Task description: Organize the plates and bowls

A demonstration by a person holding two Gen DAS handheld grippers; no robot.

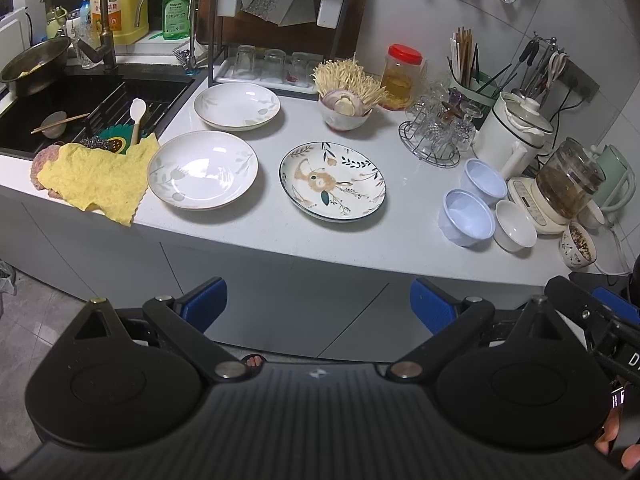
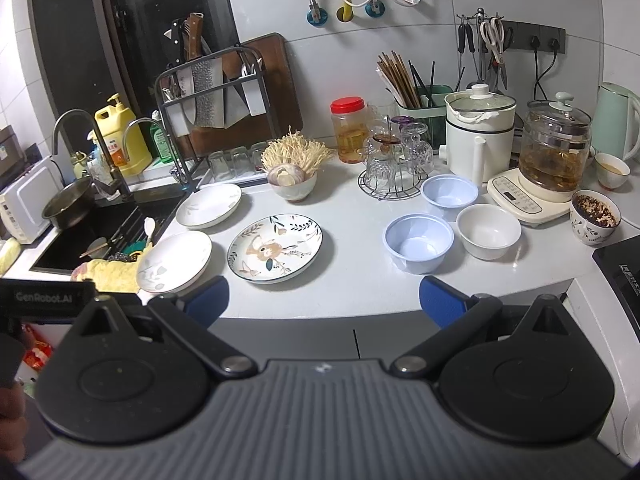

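Note:
Two white leaf-print plates sit on the white counter, one near [image 1: 203, 170] [image 2: 174, 262] and one farther back [image 1: 237, 106] [image 2: 209, 205]. A deer-pattern plate [image 1: 333, 181] [image 2: 275, 247] lies mid-counter. Two pale blue bowls [image 1: 466, 218] [image 1: 483, 179] [image 2: 418, 243] [image 2: 449, 196] and a small white bowl [image 1: 515, 225] [image 2: 488, 231] stand at the right. My left gripper [image 1: 319, 306] and right gripper [image 2: 325, 300] are both open and empty, held off the counter's front edge.
A sink [image 1: 92, 100] with a yellow cloth [image 1: 94, 178] is at the left. A bowl of mushrooms and onion [image 1: 346, 110], a red-lidded jar [image 1: 400, 76], a glass rack [image 1: 434, 136], kettles [image 2: 480, 136] and a patterned cup [image 2: 595, 218] crowd the back and right.

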